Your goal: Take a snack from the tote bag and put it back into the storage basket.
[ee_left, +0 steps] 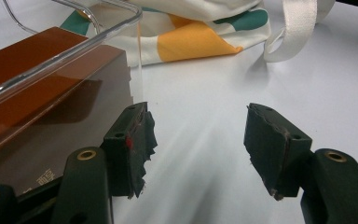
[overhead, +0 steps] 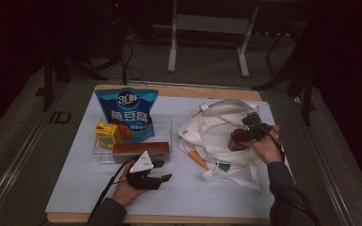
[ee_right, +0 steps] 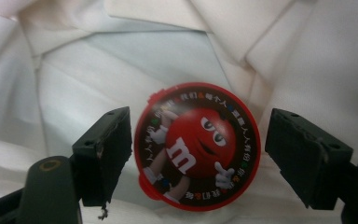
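Two hand-held grippers: right hand-held gripper (ee_right: 198, 156) wide, M&M's tub (ee_right: 197, 147) between jaws, unpressed, inside tote bag (ee_right: 74, 70); drop-off looks done. Left hand-held gripper (ee_left: 198, 149) wide, empty, beside clear tray (ee_left: 98, 37). Next: right withdraws.

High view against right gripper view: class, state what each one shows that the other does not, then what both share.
High view alone: the blue snack bag, the yellow carton and the brown box in the clear tray, the left tool resting open on the white table.

Right gripper view alone: the red candy lid's cartoon face and white letter m, with a gap between it and each pad of the right tool.

Shared: the red lid lying on the white cloth bag, between the right tool's open jaws.
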The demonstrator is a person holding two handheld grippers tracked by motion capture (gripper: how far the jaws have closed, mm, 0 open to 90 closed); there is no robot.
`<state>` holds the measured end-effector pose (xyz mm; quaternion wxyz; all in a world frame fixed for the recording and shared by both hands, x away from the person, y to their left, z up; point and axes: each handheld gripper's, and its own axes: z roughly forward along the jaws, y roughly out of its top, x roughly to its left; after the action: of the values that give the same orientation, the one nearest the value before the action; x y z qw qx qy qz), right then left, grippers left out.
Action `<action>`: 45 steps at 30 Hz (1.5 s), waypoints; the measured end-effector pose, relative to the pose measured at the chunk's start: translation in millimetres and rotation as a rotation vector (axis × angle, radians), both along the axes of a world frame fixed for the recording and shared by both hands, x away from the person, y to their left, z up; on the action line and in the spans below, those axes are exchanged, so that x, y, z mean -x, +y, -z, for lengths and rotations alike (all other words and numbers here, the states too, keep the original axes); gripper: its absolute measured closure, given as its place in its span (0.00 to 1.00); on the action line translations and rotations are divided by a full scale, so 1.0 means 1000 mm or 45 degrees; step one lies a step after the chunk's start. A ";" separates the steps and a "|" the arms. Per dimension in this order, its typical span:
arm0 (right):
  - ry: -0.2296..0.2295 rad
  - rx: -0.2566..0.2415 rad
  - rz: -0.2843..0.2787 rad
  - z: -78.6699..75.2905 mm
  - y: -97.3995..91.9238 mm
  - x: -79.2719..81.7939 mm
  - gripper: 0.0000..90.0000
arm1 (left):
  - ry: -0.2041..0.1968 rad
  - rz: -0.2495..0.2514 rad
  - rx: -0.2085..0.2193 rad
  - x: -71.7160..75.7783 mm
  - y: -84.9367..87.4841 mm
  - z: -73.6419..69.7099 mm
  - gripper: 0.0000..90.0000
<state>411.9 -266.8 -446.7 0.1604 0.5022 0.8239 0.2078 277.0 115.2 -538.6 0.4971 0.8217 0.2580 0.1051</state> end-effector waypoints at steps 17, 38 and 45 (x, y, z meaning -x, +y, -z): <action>0.068 -0.039 0.028 0.013 -0.004 -0.001 0.27 | 0.000 0.001 0.000 0.000 0.000 0.000 0.45; 0.105 0.026 0.053 0.024 0.003 -0.004 0.27 | -0.001 0.001 -0.002 0.000 0.000 0.000 0.45; 0.112 0.038 0.056 0.024 0.004 -0.004 0.28 | -0.001 0.000 -0.002 0.000 0.000 0.000 0.45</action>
<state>416.0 -262.7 -470.4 0.1363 0.5265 0.8219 0.1695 277.1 115.1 -538.6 0.4966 0.8221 0.2578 0.1054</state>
